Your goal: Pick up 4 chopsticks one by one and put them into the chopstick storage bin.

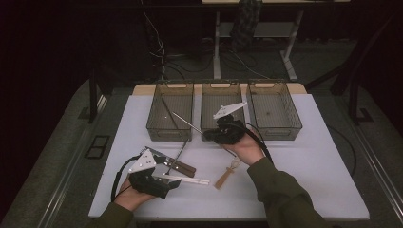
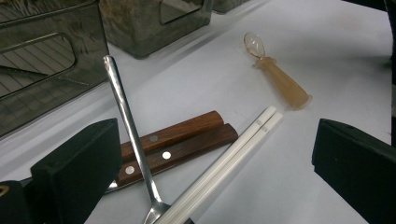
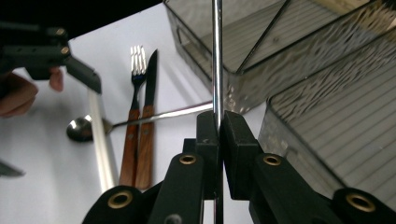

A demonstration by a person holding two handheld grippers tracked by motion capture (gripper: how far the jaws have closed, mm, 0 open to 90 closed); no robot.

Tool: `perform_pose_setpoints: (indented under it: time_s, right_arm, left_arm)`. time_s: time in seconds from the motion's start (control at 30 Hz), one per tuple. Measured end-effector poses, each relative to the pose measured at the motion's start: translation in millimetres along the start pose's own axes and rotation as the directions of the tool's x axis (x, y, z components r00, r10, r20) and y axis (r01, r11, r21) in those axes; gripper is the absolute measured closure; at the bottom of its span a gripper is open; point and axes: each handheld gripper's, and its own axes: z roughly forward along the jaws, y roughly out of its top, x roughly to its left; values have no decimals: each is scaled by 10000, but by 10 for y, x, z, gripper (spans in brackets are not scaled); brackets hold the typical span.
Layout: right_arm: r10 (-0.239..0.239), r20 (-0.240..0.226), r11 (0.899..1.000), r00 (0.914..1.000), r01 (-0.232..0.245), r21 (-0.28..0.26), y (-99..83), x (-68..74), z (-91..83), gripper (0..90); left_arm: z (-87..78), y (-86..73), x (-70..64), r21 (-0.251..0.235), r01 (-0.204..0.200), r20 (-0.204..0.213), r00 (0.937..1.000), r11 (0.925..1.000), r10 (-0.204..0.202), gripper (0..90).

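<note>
The right gripper (image 3: 218,135) was clenched on a thin, stiff, polished steel rod (image 3: 217,56), slippery and light, held above the leftmost smoky plastic bin (image 1: 170,111). A pinch nearer its middle would likely steady it. The left gripper (image 2: 215,172) stood released over the white chopsticks (image 2: 224,161), near that bin.

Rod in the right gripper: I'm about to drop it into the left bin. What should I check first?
1. Right gripper shut on rod: ok.
2. Rod runs straight out between the jaws, not skewed: ok.
3. Rod tip over left bin: ok in the high view.
4. Tip above the bin's rim: cannot tell.
5. Bin has room: ok.
6. Left gripper open, down by the chopsticks, apart from the rod: ok.
</note>
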Motion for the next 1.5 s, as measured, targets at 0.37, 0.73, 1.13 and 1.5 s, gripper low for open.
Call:
perform_pose_setpoints:
  time_s: [0.37,0.73,1.13,1.5]
  right_arm:
    - [413,354,9986,9985,-400,-359,231,-122,181,848]
    - [736,457,9951,9962,-703,-702,504,-203,316,848]
    - [986,750,9900,9923,-901,-1087,840,-242,584,848]
    - [1308,1023,9861,9861,-1188,-1162,1044,-264,964,848]
  left_arm:
    - [5,-2,-1,3,11,13,10000,10000,-11,0]
    - [50,-40,0,138,10,94,10000,9999,-11,0]
    - [80,-17,-40,91,-166,343,9993,9998,162,0]
    - [58,-2,-42,-21,-158,382,9991,9999,159,0]
